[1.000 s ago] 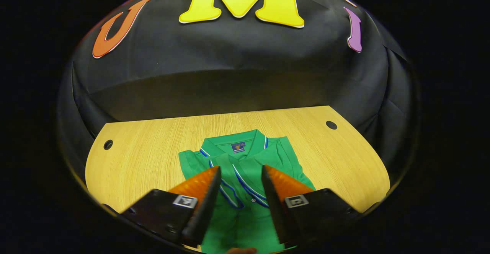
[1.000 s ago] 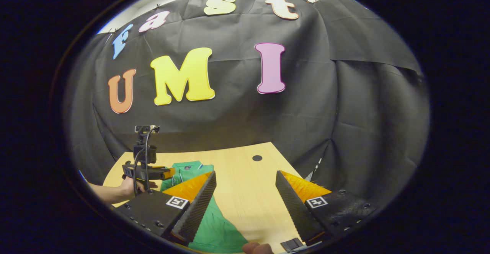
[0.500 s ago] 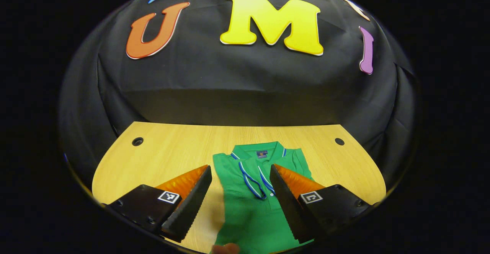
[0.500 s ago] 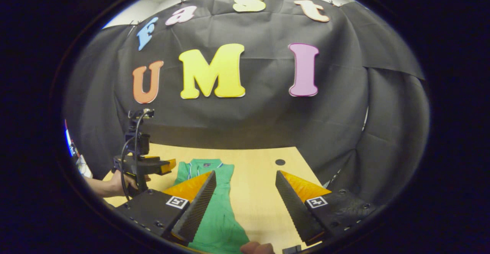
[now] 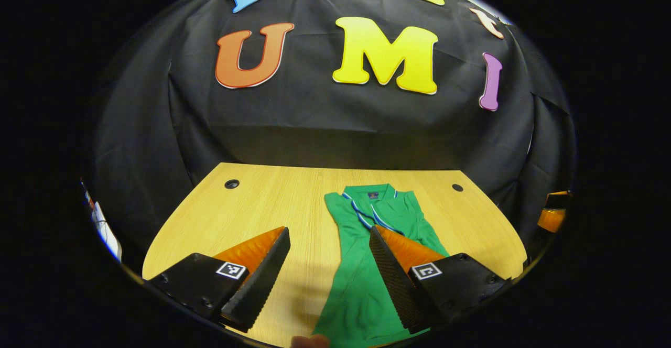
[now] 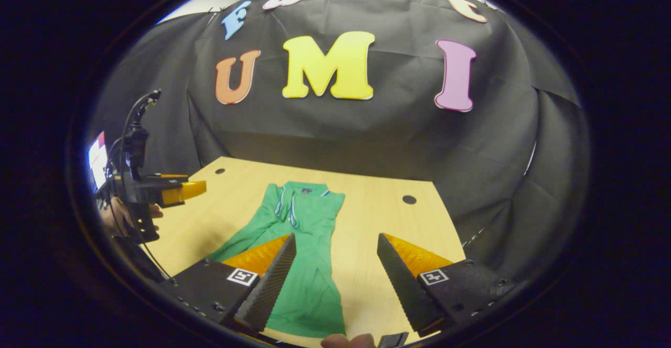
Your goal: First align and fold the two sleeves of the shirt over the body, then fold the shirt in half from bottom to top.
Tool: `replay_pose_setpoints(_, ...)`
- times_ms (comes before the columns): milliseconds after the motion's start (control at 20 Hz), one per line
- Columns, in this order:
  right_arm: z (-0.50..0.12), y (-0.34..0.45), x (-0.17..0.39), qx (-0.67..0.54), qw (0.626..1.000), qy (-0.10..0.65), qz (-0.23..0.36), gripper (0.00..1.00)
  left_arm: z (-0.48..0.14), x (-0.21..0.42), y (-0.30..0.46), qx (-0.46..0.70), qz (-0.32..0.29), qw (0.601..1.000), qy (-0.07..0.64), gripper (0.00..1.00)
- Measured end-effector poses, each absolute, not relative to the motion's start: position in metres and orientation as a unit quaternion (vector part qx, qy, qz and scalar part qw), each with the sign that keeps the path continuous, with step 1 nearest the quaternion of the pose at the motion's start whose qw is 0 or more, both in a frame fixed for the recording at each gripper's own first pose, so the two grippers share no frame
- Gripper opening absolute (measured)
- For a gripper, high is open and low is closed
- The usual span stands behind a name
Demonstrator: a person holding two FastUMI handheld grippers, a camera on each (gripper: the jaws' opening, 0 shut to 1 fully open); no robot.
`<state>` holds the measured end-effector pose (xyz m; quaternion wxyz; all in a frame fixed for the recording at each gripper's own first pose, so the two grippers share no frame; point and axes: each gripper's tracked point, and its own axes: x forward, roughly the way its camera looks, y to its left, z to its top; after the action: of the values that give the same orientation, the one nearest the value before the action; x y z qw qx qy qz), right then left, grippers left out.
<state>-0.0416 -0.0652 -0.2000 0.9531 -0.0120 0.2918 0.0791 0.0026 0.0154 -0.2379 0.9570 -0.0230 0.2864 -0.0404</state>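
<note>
Landmark: I take the green shirt as my ref; it lies flat on the wooden table, collar toward the booth's wall, hem toward me. Both sleeves look folded in over the body, so it reads as a long narrow strip. Not yet folded bottom to top.

L gripper: held above the table just left of the shirt's lower half. Fingers wide apart, nothing btwn them but bare tabletop and the shirt's left edge. In the right gripper view I see this same gripper far left of the shirt, well apart from it, held by a hand, a cable running off its top.

Shirt detail: collar has blue-white trim, small dark label inside the neck; I can't read it. In the right gripper view the shirt runs from the table's middle down to the near edge.

R gripper: above the shirt's hem end, fingers spread wide, gripping nothing. Its left finger sits over the cloth, right finger over bare wood right of the shirt.

Table holes: one cable hole left of the collar, another right of it.
</note>
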Motion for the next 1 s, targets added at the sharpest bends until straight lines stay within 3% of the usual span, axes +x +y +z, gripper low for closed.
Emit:
replay_pose_setpoints(250, -0.259, -0.068, -0.088, -0.027, 0.927, 0.364, 0.083, 0.95, -0.273, -0.068, 0.025, -0.015, -0.055, 0.935, 0.351, 0.98)
replay_pose_setpoints(600, -0.329, -0.077, -0.138, -0.038, 0.884, 0.458, 0.085, 0.95, -0.357, -0.168, 0.024, -0.017, -0.089, 0.861, 0.501, 0.99)
replay_pose_setpoints(1000, -0.390, -0.080, -0.178, -0.037, 0.831, 0.548, 0.088, 0.96, -0.405, -0.214, 0.030, -0.021, -0.091, 0.794, 0.601, 0.99)
